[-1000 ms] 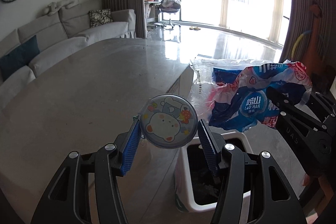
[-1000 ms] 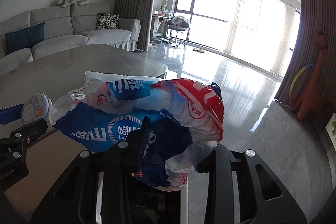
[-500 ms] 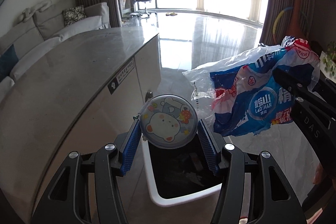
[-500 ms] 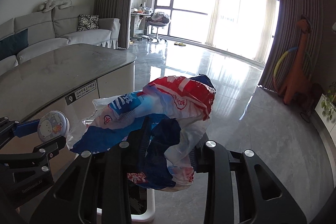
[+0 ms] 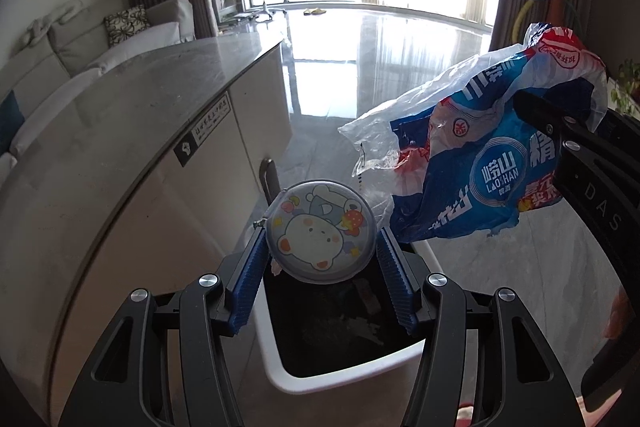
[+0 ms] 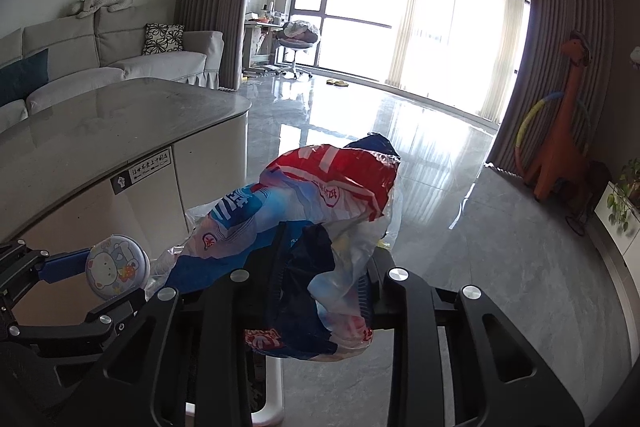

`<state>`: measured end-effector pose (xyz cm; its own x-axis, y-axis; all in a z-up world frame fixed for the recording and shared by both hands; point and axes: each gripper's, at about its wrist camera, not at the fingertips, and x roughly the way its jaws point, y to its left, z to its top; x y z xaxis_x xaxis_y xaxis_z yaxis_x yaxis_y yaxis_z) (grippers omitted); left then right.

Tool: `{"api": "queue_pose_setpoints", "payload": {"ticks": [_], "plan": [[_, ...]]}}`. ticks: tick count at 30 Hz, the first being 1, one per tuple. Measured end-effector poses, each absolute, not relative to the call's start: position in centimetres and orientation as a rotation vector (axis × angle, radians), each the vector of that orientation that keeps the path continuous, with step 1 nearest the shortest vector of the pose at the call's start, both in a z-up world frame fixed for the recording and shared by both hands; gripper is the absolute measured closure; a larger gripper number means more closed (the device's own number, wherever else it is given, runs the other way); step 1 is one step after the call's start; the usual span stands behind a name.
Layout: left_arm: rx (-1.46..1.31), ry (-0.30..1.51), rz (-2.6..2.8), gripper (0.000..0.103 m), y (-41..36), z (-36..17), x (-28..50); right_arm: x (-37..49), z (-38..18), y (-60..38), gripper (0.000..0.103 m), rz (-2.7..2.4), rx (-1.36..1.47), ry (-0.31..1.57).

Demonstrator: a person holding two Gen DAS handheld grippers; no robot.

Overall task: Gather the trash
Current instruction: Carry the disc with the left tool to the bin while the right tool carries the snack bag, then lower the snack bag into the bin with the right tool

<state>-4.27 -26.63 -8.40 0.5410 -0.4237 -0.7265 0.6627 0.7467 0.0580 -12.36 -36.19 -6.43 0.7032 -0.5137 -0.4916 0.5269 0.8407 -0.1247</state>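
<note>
The grey stone-topped counter (image 5: 120,115) with white curved sides is standing at the left of both views, bearing a small black label on its upper edge. The white plastic trash bin (image 5: 344,367) with a dark interior is sitting on the glossy grey tiled floor (image 6: 500,267) just beside the counter's side, directly below both tools; some pale scraps are lying inside it. The crumpled blue, red and white printed plastic bag (image 5: 488,155) is hanging in the air above the bin's far right corner, pinched in the right tool (image 6: 324,287), whose fingers are closing tightly on the bag's bunched lower part, with loose clear film trailing out toward the left. The left tool (image 5: 322,263) is holding its blue ribbed pads (image 5: 250,283) partly apart, clamping by its edges the round grey tin with a cartoon bear print (image 5: 322,231); the tin is facing the camera and hanging over the bin's opening, apart from its rim. In the right wrist view the tin (image 6: 118,269) is sitting just left of the bag (image 6: 320,195), near it but not visibly touching.
</note>
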Motion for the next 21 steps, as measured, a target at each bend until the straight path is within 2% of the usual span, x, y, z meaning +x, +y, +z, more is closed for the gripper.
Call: {"api": "queue_pose_setpoints", "payload": {"ticks": [2,3,4,6,21], "plan": [[0.349,0.77,-0.665,0.033,-26.8,-8.6,-4.1,-12.3,-6.4,-36.3,0.072,-0.583,0.025,0.539],[0.346,0.768,-0.662,0.015,-26.8,-8.7,-4.1,-12.4,-6.4,-36.3,0.072,-0.581,0.028,0.539],[0.34,0.757,-0.664,0.007,-26.8,-8.6,-4.2,-12.4,-6.4,-36.3,0.072,-0.582,0.027,0.539],[0.337,0.732,-0.668,0.003,-26.7,-8.2,-5.0,-12.2,-6.5,-36.1,0.072,-0.581,0.024,0.539],[0.34,0.673,-0.654,0.003,-24.7,-6.6,-5.2,-11.5,-6.7,-35.5,0.072,-0.546,0.025,0.543]]}}
